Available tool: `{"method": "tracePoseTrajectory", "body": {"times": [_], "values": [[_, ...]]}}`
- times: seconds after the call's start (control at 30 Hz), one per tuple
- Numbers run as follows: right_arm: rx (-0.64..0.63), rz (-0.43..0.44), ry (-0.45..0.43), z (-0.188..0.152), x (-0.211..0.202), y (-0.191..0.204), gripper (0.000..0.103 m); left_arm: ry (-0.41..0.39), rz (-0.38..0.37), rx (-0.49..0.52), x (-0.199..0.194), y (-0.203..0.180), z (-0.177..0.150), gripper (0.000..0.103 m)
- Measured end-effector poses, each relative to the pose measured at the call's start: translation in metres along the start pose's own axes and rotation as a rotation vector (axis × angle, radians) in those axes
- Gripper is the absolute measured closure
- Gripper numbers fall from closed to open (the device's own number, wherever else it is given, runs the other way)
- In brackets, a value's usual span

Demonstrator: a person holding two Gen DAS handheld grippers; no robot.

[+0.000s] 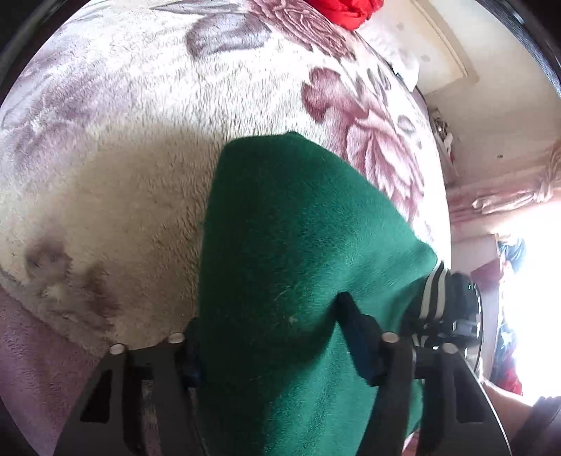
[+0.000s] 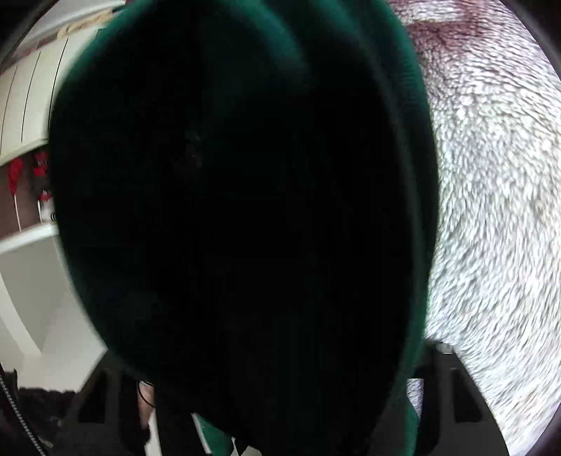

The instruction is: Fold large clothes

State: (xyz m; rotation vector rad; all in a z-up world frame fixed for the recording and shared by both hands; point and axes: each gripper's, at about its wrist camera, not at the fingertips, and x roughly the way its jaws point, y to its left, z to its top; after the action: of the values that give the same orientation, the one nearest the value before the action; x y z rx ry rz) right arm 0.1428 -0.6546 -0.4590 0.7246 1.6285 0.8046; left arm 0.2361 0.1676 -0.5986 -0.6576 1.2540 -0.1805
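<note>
A dark green fleece garment [image 1: 298, 245] hangs over a fluffy cream blanket with pink flowers [image 1: 140, 122]. My left gripper [image 1: 273, 336] is shut on the green garment, which drapes between and over its fingers. A black-and-white striped cuff [image 1: 433, 291] of the garment shows at its right edge, next to the other gripper's body [image 1: 463, 308]. In the right wrist view the green garment [image 2: 245, 210] fills most of the frame as a dark fold and hides the right gripper's fingertips; the cloth runs down between its fingers.
A red cloth [image 1: 347, 10] lies at the far end of the bed. A cream wall and pink curtain [image 1: 508, 196] stand at the right beside a bright window. White cabinets [image 2: 24, 105] and the fluffy blanket [image 2: 491, 210] flank the garment in the right wrist view.
</note>
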Motion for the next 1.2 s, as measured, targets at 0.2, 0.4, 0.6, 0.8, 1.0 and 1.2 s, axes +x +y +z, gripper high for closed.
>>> {"method": "tracePoseTrajectory", "body": {"times": [0.2,0.4,0.6,0.8,1.0,1.2], "values": [[0.055,0.048,-0.104,-0.017,-0.033,0.025,0.062,0.005,0.031,0.092,-0.018,-0.025,0.030,0.049],[0.033,0.108,-0.222,0.022,-0.080,0.068,0.062,-0.013,-0.019,0.149,-0.030,-0.065,0.112,0.049],[0.016,0.074,-0.324,0.113,-0.132,0.096,0.062,-0.007,-0.042,0.248,0.004,-0.115,0.224,0.048],[0.025,0.055,-0.412,0.239,-0.177,0.088,0.063,0.017,-0.057,0.315,0.072,-0.142,0.344,0.048],[0.128,0.008,-0.379,0.352,-0.189,0.021,0.063,0.142,0.002,0.277,0.181,-0.123,0.417,0.047],[0.194,-0.098,-0.295,0.358,-0.197,-0.010,0.019,0.193,-0.021,0.291,0.190,-0.105,0.412,0.027]]}}
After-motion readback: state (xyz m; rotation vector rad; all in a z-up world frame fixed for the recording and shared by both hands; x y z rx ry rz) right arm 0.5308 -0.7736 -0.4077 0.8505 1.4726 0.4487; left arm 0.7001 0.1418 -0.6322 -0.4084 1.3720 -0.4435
